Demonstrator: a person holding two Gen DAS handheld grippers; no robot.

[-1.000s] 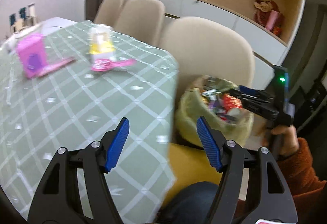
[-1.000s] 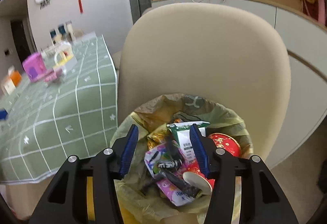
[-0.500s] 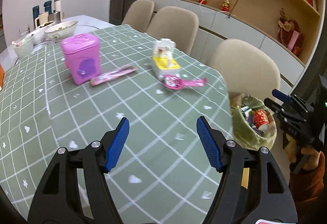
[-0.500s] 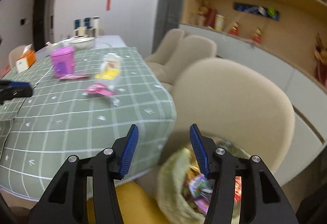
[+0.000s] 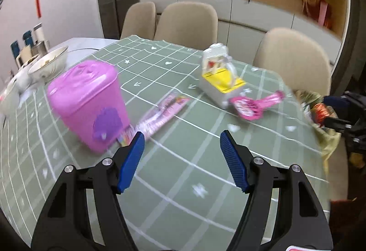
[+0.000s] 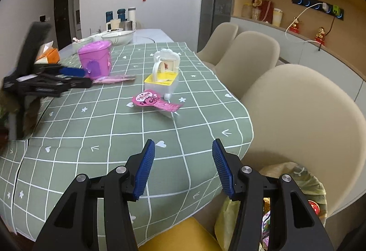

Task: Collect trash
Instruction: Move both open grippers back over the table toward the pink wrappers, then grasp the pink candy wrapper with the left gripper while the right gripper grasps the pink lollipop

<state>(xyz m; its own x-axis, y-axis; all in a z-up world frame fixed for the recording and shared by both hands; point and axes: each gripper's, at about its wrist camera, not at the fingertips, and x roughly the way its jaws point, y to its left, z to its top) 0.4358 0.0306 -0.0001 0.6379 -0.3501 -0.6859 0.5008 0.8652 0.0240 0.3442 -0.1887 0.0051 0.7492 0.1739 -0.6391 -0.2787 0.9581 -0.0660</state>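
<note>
We see both tongs angled down over the green checked surface (image 6: 109, 118), empty: left tongs (image 5: 181, 160) wide, right tongs (image 6: 180, 167) wide. Farther on, flat pink wrapper (image 6: 157, 101) lies beside the white-and-yellow toy box (image 6: 163, 77). Lined trash bin (image 6: 304, 184) sits below right.

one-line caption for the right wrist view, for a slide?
Open right tongs hover over the green checked tablecloth, facing a pink wrapper near a white-and-yellow toy box; lined trash bin at lower right.
</note>
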